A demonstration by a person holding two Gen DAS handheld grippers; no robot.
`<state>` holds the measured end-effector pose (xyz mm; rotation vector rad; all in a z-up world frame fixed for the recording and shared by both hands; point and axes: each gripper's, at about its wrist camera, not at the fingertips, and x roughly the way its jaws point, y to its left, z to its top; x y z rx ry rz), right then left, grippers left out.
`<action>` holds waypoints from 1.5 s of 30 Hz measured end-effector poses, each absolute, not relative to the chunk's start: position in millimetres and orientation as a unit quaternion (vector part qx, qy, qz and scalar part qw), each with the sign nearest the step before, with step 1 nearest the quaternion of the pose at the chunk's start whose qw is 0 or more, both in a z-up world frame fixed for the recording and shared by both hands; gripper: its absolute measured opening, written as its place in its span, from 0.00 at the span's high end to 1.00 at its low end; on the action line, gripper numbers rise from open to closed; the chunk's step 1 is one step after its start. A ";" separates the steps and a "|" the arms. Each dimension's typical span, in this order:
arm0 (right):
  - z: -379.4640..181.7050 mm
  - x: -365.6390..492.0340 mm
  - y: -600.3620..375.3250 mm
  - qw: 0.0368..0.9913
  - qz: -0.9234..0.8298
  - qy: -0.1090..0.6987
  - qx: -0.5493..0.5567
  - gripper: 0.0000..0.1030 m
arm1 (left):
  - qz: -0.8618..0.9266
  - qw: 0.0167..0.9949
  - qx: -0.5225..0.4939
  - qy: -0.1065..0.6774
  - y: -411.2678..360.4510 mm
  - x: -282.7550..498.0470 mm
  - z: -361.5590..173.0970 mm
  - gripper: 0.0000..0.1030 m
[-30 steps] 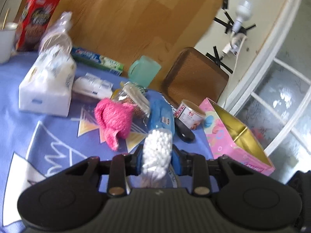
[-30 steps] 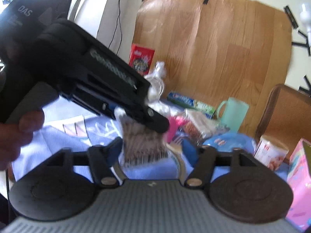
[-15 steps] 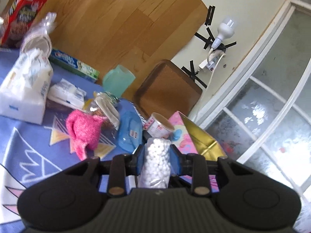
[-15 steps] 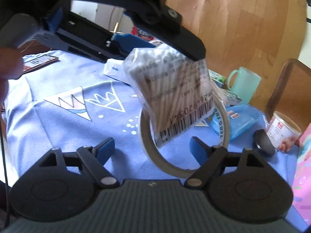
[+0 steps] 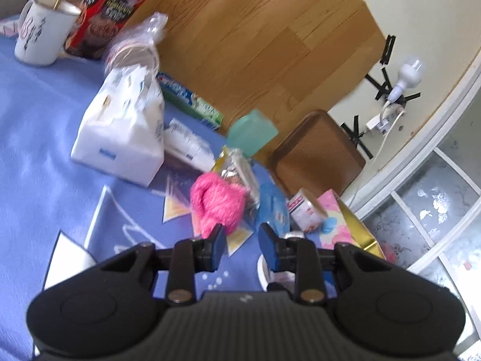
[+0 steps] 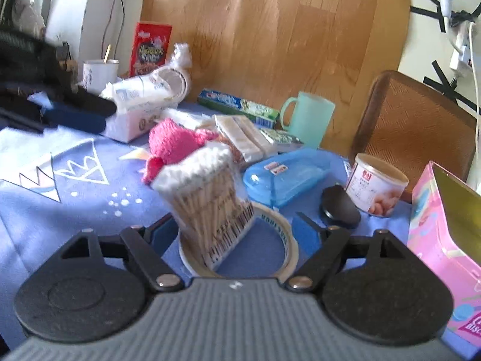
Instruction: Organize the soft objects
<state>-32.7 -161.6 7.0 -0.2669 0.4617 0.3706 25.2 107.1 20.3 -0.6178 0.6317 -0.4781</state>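
Observation:
A clear pack of cotton swabs (image 6: 210, 198) stands tilted inside a roll of tape (image 6: 285, 234) on the blue cloth, between the fingers of my right gripper (image 6: 237, 234), which is open around it without touching. My left gripper (image 5: 239, 245) is open and empty above the cloth, just short of a pink fuzzy cloth (image 5: 218, 203). The pink cloth also shows in the right wrist view (image 6: 174, 144). A white tissue pack (image 5: 120, 132) lies further left. The left gripper's fingers (image 6: 75, 117) show at the left edge of the right wrist view.
Around the pink cloth lie a blue plastic case (image 6: 285, 174), a snack packet (image 5: 240, 165), a small can (image 6: 375, 183), a black mouse-like object (image 6: 339, 207), a green mug (image 6: 309, 117) and a toothpaste box (image 6: 237, 105). A pink box (image 6: 445, 231) stands open at right. A white mug (image 5: 45, 36) and cereal box (image 5: 111, 9) stand at the far left.
My left gripper opened and let go of the cotton swab pack, then drew back to the left. The pack now stands in the tape roll between my right gripper's open fingers.

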 end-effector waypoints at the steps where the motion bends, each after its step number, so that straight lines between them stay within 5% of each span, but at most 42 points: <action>1: 6.7 -33.3 -160.1 0.947 0.189 0.225 -0.134 0.18 | -0.229 0.876 -0.294 0.307 105.0 25.6 19.0 0.73; 5: 4.6 -31.4 -153.6 0.941 0.213 0.225 -0.140 0.26 | -0.246 0.873 -0.281 0.313 92.3 24.7 20.1 0.54; 8: 11.0 -27.9 -159.7 0.945 0.218 0.219 -0.108 0.34 | -0.261 0.875 -0.266 0.310 84.6 23.0 23.0 0.53; 11: 15.7 -16.6 -169.9 0.947 0.213 0.232 -0.060 0.64 | -0.271 0.871 -0.265 0.312 76.8 24.6 23.1 0.53; 12: 16.5 -11.1 -177.7 0.948 0.210 0.237 -0.029 0.66 | -0.273 0.871 -0.264 0.312 74.5 25.6 23.1 0.53; 21: -4.8 18.4 -260.7 0.874 0.228 0.298 0.308 0.72 | -0.288 0.874 -0.212 0.328 28.0 45.1 22.8 0.53; 35: 7.2 3.7 -263.8 0.905 0.202 0.221 0.303 0.76 | -0.224 0.900 -0.094 0.362 -20.0 52.6 6.6 0.50; 45: -54.0 39.3 -313.2 0.693 0.313 0.276 0.587 0.73 | -0.230 0.891 -0.141 0.365 -5.4 56.2 6.1 0.50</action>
